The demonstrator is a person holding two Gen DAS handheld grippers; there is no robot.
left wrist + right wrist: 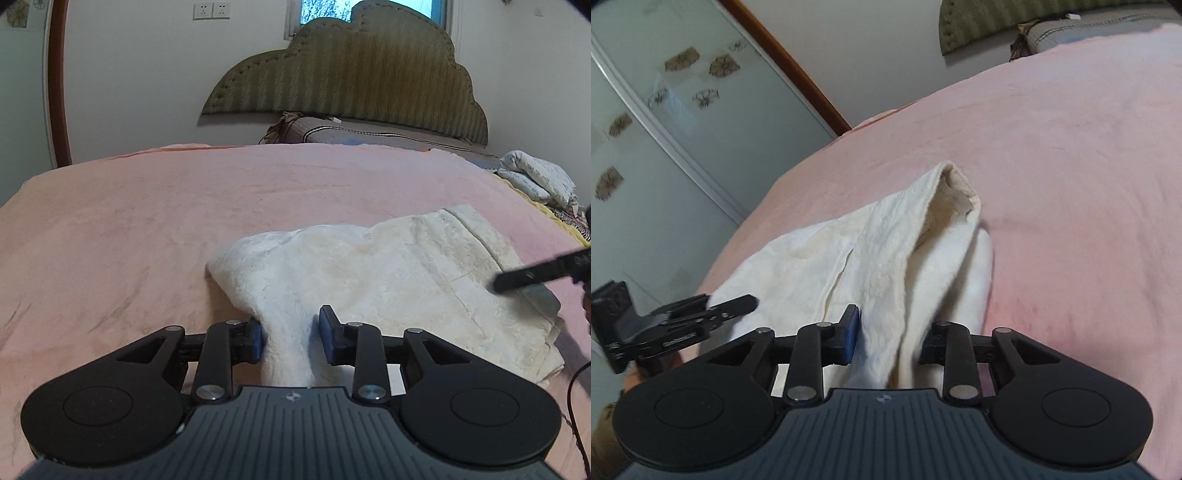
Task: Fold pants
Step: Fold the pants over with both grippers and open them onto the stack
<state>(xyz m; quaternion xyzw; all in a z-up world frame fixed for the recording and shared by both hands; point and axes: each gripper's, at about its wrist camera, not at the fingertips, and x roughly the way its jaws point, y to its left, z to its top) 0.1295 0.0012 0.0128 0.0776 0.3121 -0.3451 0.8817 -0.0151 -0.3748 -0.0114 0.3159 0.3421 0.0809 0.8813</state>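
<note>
Dim, soft indoor light; fisheye-bent edges, slight blur

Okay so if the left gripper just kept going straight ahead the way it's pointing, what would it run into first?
The white pants: the left gripper already has a fold of them between its fingers, and the cloth lies directly ahead. Beyond it comes the pink bedspread; depth past that is hard to judge.

A bunched fold of the white pants (886, 258) was held between the blue pads (851, 332) of the right gripper (886, 338), above the pink bed cover (1071, 166). The left gripper (731, 306) was seen at the cloth's left edge, its grip hidden.
</note>
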